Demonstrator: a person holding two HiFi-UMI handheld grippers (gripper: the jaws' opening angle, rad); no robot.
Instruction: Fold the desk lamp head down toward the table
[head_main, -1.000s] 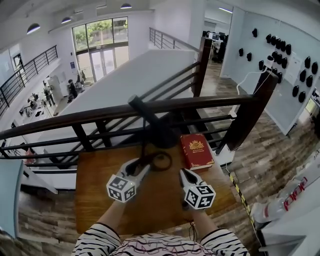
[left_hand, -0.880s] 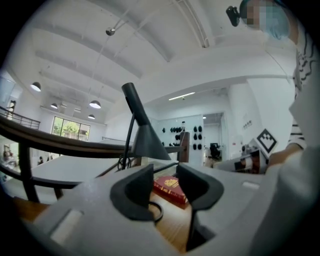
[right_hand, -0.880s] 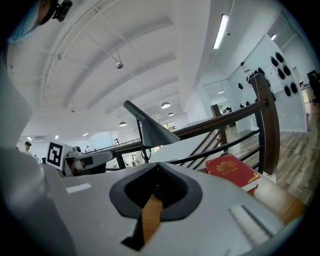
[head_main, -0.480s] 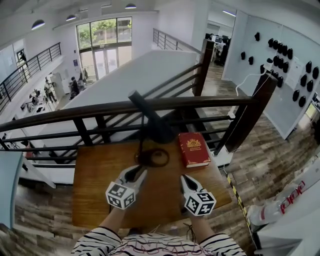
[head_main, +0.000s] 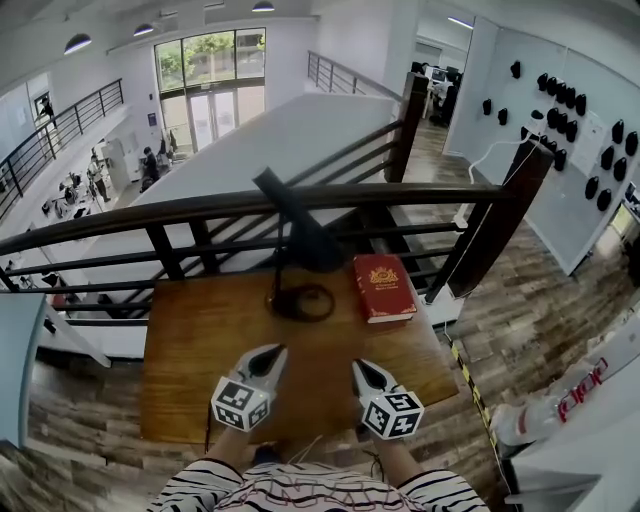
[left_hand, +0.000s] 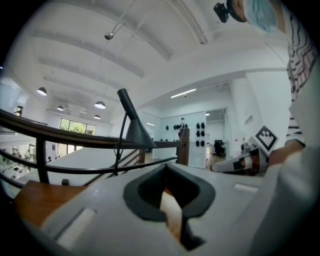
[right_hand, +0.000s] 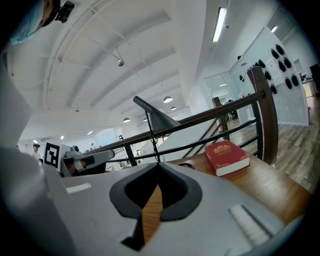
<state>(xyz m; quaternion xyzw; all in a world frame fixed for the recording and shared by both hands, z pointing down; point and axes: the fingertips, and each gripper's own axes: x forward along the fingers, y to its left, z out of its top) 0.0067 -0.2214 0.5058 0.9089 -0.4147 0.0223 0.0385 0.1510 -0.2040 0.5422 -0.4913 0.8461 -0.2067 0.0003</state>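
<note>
A black desk lamp stands at the far middle of the wooden table (head_main: 190, 340). Its cone head (head_main: 300, 232) slants up from a thin stem over a ring base (head_main: 300, 301). My left gripper (head_main: 272, 352) is on the near side of the base, apart from it; its jaws have just been closing with nothing between them and are shut. My right gripper (head_main: 358, 367) is shut and empty, level with the left. The left gripper view shows the lamp head (left_hand: 136, 131) ahead past the closed jaws. In the right gripper view the lamp head (right_hand: 157, 118) is ahead too.
A red book (head_main: 383, 287) lies on the table right of the lamp base, also seen as the red book (right_hand: 227, 156). A dark railing (head_main: 200, 210) runs along the table's far edge, with a drop behind it. A thick post (head_main: 505, 215) rises at the right.
Both grippers have drawn back from the lamp base toward the person. The left jaws, open a second ago, have closed. The lamp stands as before.
</note>
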